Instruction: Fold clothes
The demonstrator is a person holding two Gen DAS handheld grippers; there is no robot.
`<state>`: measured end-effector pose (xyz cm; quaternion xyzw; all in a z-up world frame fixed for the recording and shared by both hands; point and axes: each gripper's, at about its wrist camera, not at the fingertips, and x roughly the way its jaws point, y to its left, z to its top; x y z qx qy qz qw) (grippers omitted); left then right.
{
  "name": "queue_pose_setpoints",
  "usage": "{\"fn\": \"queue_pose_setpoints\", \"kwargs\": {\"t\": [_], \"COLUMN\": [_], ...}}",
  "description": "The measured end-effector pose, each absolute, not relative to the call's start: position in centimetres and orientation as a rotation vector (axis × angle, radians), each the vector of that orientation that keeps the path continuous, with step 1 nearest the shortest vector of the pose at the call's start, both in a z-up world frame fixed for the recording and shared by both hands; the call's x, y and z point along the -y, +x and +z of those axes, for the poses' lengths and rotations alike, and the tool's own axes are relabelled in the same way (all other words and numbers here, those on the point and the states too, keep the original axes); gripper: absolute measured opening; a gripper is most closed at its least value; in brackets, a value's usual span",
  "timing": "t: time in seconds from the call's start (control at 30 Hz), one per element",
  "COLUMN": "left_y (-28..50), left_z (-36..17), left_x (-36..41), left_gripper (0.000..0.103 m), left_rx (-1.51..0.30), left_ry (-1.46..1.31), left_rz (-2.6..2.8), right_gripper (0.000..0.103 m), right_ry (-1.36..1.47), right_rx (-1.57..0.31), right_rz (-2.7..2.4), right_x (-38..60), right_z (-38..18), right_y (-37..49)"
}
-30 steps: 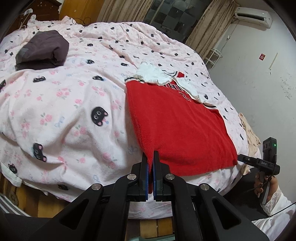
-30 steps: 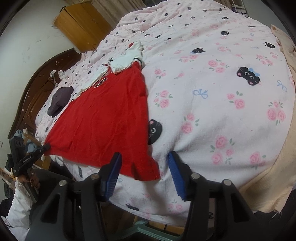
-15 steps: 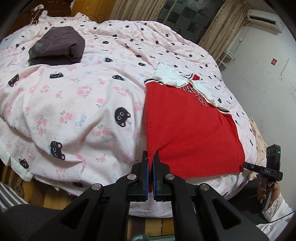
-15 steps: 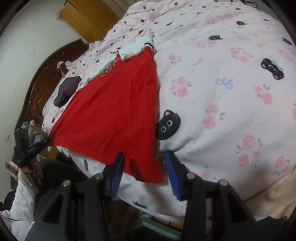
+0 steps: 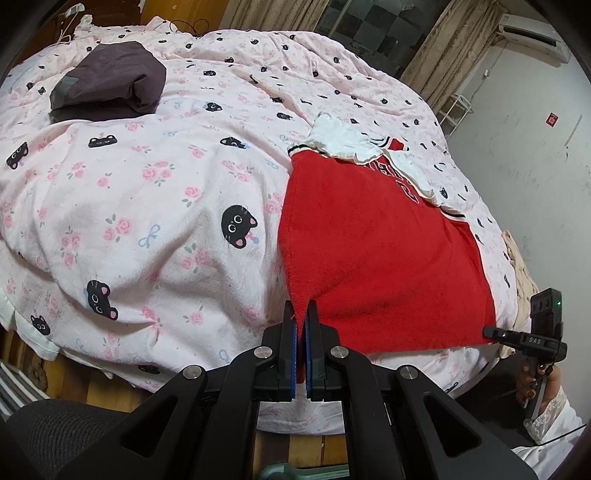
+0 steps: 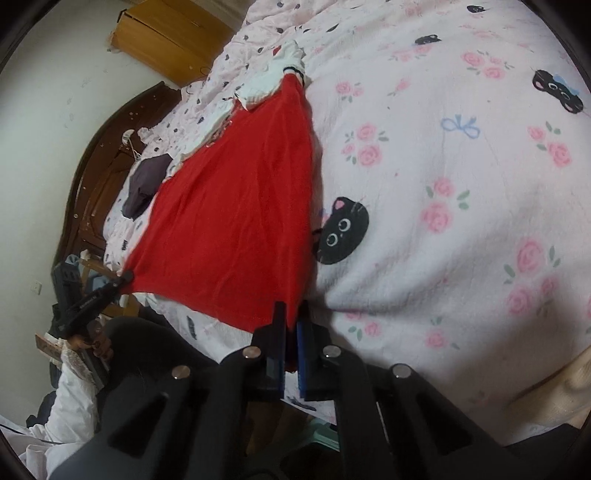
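Observation:
A red jersey with white sleeves and lettering (image 5: 376,251) lies flat on the pink cat-print duvet (image 5: 147,192), hem toward me. My left gripper (image 5: 303,314) is shut on the jersey's near left hem corner. My right gripper (image 6: 291,317) is shut on the other hem corner of the jersey (image 6: 240,206). Each gripper shows in the other's view: the right one (image 5: 524,338) at the hem's far right, the left one (image 6: 96,295) at the hem's far left. The hem is stretched between them at the bed's edge.
A folded dark purple garment (image 5: 110,81) lies on the duvet at the back left. A beige blanket (image 6: 554,398) hangs at the bed's side. A wooden headboard (image 6: 96,177) and wardrobe (image 6: 173,33) stand beyond. Curtains (image 5: 443,48) and a white wall are at the far right.
My right gripper moved onto the hem corner and closed on it; it was open a second ago. My left gripper stayed shut on its corner and shifted a little.

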<state>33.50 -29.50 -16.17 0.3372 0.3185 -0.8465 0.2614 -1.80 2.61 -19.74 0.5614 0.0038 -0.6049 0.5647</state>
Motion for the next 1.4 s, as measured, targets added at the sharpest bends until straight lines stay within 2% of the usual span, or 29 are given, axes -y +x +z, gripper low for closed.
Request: {"fn": "queue_pose_setpoints", "kwargs": {"t": [0.43,0.73,0.97,1.4], "left_y": [33.9,35.8,36.3,32.8], "left_z": [-13.8,-11.8,-10.1,-9.7], "left_x": [27.4,26.5,25.8,31.0], "left_gripper": [0.002,0.002,0.002,0.002], "left_rx": [-0.814,-0.909,-0.886,-0.972], "left_ry": [0.94,0.895,0.877,0.785], "left_rz": [-2.38,-2.426,-2.461,-2.421], "right_gripper": [0.005,0.005,0.005,0.005], "right_ry": [1.28,1.262,1.273,1.29], "right_rx": [0.305,0.335,0.378,0.398], "right_rz": [-1.21,-1.111,-1.09,-1.1], "right_x": [-6.2,-6.4,-8.3,-2.9], "right_z": [-15.4,-13.3,-12.6,-11.3], "right_y": [-3.2,-2.5,-3.8,-7.1]}}
